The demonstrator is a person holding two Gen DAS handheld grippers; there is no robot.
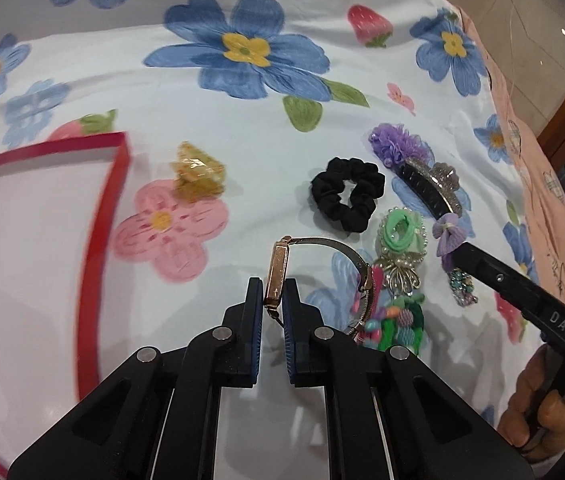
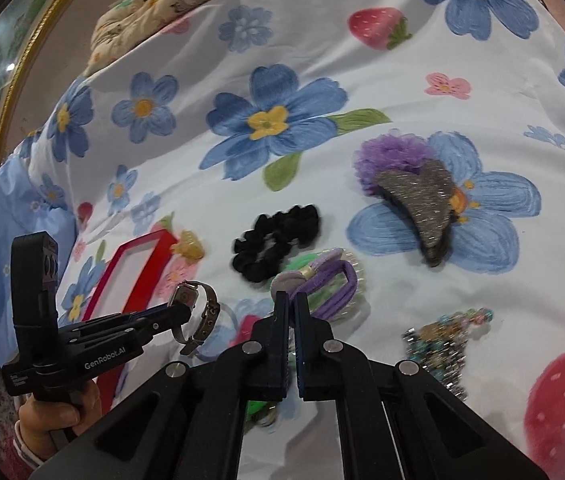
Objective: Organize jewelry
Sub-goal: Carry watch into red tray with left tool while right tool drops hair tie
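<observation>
I see left gripper (image 1: pixel 273 286) tilted down, clamped on watch (image 1: pixel 275 272); right gripper (image 2: pixel 291 300) pinches purple hair tie (image 2: pixel 338 280) (both angled downward).

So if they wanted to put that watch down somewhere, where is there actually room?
The red box looks bare inside. Open cloth lies between the amber claw clip and the black scrunchie, and beyond them on the bedsheet. Right of the scrunchie, hair ties and clips crowd together.
</observation>
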